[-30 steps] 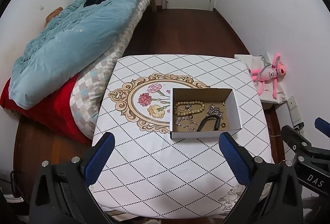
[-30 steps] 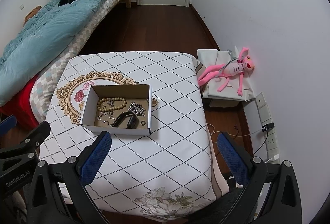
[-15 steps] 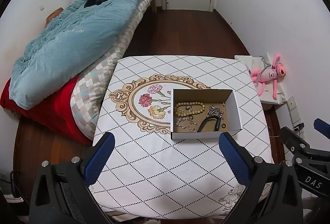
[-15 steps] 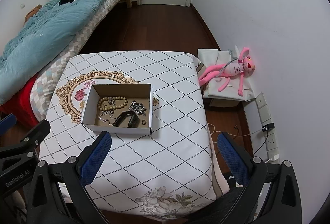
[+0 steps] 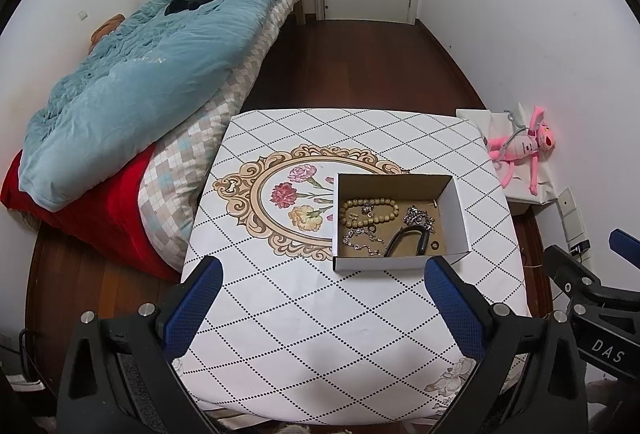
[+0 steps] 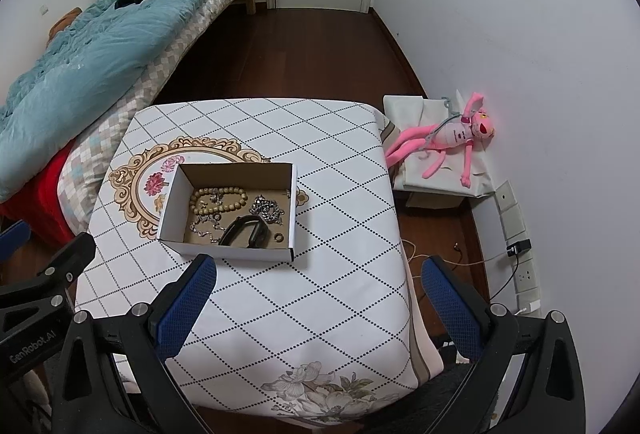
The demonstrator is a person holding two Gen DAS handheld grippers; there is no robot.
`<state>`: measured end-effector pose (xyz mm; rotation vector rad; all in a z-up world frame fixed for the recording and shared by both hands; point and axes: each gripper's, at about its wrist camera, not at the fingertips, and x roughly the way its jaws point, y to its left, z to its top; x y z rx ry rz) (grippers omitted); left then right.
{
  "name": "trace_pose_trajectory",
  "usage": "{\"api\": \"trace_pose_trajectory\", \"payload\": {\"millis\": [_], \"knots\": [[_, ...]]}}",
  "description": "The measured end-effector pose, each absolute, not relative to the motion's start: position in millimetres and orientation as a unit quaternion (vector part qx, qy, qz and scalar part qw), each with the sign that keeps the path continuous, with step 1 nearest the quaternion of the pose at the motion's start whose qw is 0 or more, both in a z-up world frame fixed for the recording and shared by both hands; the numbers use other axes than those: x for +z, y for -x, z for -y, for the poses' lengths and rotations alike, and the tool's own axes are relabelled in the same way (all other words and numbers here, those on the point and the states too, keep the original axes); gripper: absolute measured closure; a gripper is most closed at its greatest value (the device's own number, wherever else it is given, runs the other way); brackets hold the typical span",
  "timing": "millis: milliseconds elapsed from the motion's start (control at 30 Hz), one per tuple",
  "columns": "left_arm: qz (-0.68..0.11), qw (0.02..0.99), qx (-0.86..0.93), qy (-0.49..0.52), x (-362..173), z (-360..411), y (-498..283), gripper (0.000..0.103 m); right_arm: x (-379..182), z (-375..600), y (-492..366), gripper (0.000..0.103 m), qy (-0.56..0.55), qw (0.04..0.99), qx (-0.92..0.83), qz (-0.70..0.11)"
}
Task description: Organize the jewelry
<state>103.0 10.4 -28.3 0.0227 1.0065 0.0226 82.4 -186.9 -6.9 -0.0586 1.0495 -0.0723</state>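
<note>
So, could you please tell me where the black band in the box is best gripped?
Probably the black band is best pinched across its raised arched loop, coming straight down from above: the walls of the box block any side approach, and the arch stands clear of the silver chain beside it.

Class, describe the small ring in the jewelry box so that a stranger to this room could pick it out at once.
Find the table with the diamond-patterned cloth, then the open white cardboard box on it. Look at the box's near corner on the pink plush toy's side, just beside the black band. The ring is a single tiny dark hoop, unlike the beaded bracelet and silver chains.
</note>
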Motion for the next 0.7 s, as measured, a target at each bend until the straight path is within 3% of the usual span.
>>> {"api": "trace_pose_trajectory", "payload": {"millis": [700], "knots": [[-0.482,0.876,0.011,-0.011,-28.1,-10.1,-102.6,0.000,-8.5,190.2,-82.4,0.000,0.033,0.864,-0.037,-0.501]]}}
